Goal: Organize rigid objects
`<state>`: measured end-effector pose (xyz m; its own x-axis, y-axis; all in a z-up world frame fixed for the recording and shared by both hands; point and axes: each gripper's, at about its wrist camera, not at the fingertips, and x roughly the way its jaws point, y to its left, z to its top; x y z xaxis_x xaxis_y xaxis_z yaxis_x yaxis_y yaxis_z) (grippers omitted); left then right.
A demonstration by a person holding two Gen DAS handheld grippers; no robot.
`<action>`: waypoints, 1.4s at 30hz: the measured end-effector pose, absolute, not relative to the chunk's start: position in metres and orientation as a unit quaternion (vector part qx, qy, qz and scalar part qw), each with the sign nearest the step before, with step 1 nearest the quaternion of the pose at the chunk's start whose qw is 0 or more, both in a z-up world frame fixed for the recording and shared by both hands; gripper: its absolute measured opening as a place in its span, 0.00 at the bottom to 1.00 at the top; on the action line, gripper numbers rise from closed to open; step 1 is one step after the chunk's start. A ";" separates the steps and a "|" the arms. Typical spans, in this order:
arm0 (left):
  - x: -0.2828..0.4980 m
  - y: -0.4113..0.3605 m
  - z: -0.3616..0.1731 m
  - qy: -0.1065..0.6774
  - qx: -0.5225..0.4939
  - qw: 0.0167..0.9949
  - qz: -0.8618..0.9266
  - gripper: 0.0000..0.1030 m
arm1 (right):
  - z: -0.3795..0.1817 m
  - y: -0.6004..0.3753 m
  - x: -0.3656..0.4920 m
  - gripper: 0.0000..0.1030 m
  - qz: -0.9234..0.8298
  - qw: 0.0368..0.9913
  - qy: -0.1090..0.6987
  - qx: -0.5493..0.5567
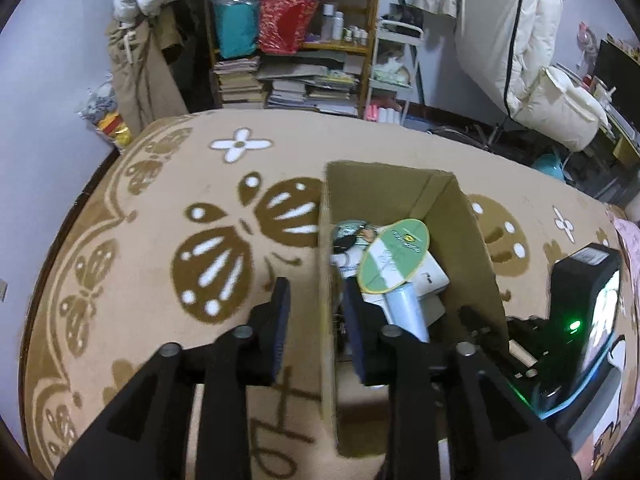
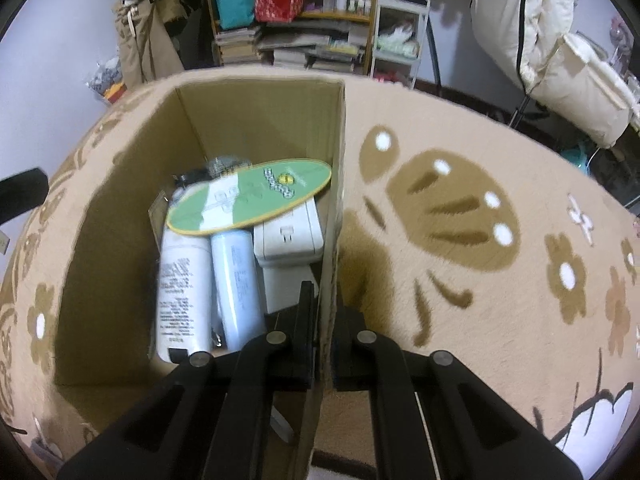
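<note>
Both tools are matte black plastic. The left tool (image 1: 318,332) has two flat fingers faced with dark blue ribbed pads (image 1: 283,332), carried on angular linkage arms with cut-out slots and round grey pivot pins. The right tool (image 2: 325,340) has the same build, its fingers black.

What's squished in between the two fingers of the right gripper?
The right wall of the cardboard box. In the right wrist view, the right gripper straddles it, one finger inside the box and one outside over the rug.
</note>
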<state>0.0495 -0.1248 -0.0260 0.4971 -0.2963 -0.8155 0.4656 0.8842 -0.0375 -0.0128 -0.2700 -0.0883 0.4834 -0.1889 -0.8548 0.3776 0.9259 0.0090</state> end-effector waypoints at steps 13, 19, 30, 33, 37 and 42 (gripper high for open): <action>0.020 -0.067 0.020 0.388 0.087 0.898 -0.186 0.91 | -0.014 -0.237 -0.050 0.54 -0.135 0.907 0.388 0.093; -0.006 -0.044 0.040 0.335 0.088 0.922 -0.175 1.00 | 0.010 -0.211 -0.076 0.80 -0.127 0.926 0.349 0.068; -0.051 -0.018 0.054 0.290 0.121 0.935 -0.164 1.00 | 0.036 -0.193 -0.118 0.99 -0.130 0.945 0.292 0.065; -0.062 -0.011 0.053 0.293 0.114 0.934 -0.169 1.00 | 0.039 -0.188 -0.127 0.99 -0.131 0.947 0.286 0.061; -0.075 -0.005 0.050 0.287 0.114 0.936 -0.169 1.00 | 0.035 -0.187 -0.133 0.99 -0.126 0.948 0.283 0.072; -0.076 0.000 0.048 0.291 0.104 0.939 -0.155 1.00 | 0.032 -0.185 -0.137 0.99 -0.123 0.948 0.283 0.080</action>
<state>-0.0763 -0.0003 0.0483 0.7831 -0.2307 -0.5775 0.3513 0.9304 0.1048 -0.1372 -0.1852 0.0320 0.8097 -0.1873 -0.5561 0.2778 0.9571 0.0821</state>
